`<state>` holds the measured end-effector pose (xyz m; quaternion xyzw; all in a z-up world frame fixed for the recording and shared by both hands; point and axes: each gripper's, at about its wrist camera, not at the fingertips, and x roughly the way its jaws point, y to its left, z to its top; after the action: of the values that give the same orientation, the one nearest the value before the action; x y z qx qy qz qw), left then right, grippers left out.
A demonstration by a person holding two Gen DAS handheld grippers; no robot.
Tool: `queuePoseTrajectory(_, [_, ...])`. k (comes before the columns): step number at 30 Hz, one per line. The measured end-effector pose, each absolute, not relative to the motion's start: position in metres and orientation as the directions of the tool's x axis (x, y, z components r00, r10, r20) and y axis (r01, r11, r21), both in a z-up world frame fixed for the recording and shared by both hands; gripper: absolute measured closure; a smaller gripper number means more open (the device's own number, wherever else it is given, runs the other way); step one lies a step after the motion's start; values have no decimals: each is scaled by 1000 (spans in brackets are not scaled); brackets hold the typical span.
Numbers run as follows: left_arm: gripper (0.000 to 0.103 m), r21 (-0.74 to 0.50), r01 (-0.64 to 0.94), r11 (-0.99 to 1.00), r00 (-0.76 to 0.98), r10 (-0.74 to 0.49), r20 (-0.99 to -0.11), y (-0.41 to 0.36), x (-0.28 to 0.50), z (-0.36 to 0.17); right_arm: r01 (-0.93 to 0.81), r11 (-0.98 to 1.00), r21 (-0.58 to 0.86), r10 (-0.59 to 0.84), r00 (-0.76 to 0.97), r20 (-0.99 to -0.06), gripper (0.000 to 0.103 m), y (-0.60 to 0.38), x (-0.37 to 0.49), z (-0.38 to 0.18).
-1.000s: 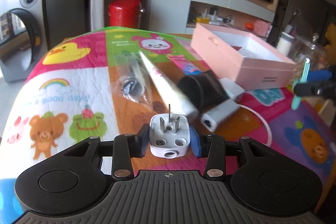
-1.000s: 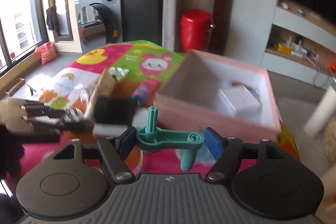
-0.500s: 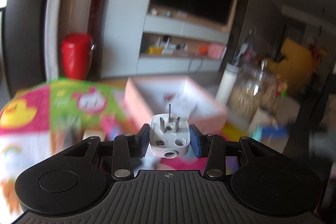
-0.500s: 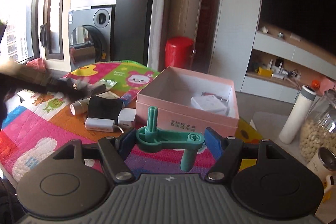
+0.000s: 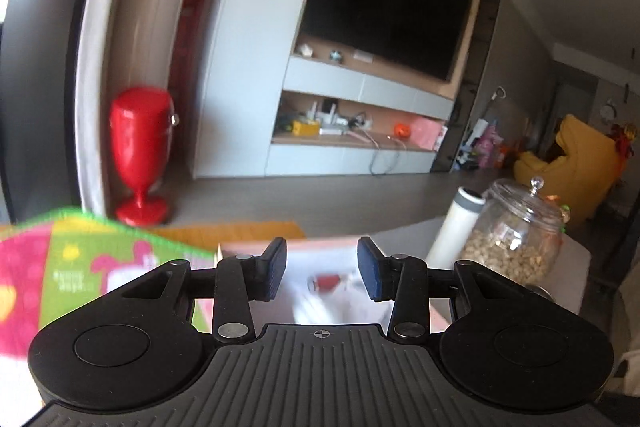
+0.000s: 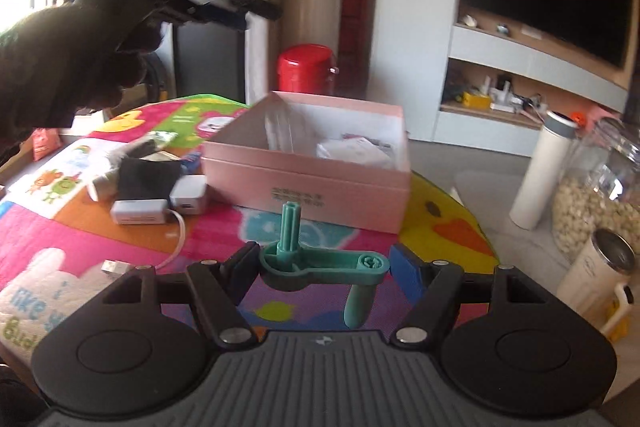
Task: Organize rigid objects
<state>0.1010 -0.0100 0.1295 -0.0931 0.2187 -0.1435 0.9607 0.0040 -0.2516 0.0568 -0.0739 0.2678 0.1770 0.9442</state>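
Across the worktop (image 6: 224,231), a bright cartoon mat in pink, green, orange and yellow

Near the middle of it, a pink box (image 6: 304,183), lid off, white packets (image 6: 352,151) lying inside. Over its open top a pale streak (image 6: 280,131), too smeared to name

Top left in the right wrist view, dark against the window: a hand (image 6: 60,59) gripping the left tool (image 5: 322,267), raised well above the worktop and pointing toward the box. Seen from its own camera, jaws partly apart with nothing between the blue pads; below them only the blurred inside of the box

At the bottom of the right wrist view, the right tool (image 6: 324,261), hovering over the mat on the near side of the box, apart from it. Clamped on a green crank (image 6: 352,269), one pad on each end of its flat arm, a ribbed post sticking up at the left end and a handle hanging down at the right

Beyond the right edge of the mat, a glass jar (image 6: 600,195) of pale nuts, a white bottle (image 6: 540,171) just beside it, a steel-rimmed cup (image 6: 600,275) nearer

Left of the box, a black pouch (image 6: 146,179) with two white adapters (image 6: 138,213) touching its near side, and a white cable (image 6: 176,243) curling down to a metal plug end
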Motion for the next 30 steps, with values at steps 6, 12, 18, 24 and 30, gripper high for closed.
queuePoseTrajectory(6, [60,-283,181,942,832,-300,-467,33,56,89,-378,926,2,333,813,-478,32,-253,19,84])
queuePoseTrajectory(12, [62,-255,149,955,788,-270,-552,64,13,53,-374,919,126,395,872,-290,27,-245,81,164])
queuePoseTrajectory(18, [65,-259,181,949,781,-299,-548,82,-22,41,-305,933,192,356,866,-352,20,-236,121,180])
queuePoseTrajectory(24, [65,-262,191,946,755,-312,-577,77,-27,25,-376,919,118,379,765,-520,19,-212,101,114])
queuePoseTrajectory(30, [65,-267,156,951,757,-289,-587,73,-15,18,-521,853,32,410,631,-658,19,-164,70,50])
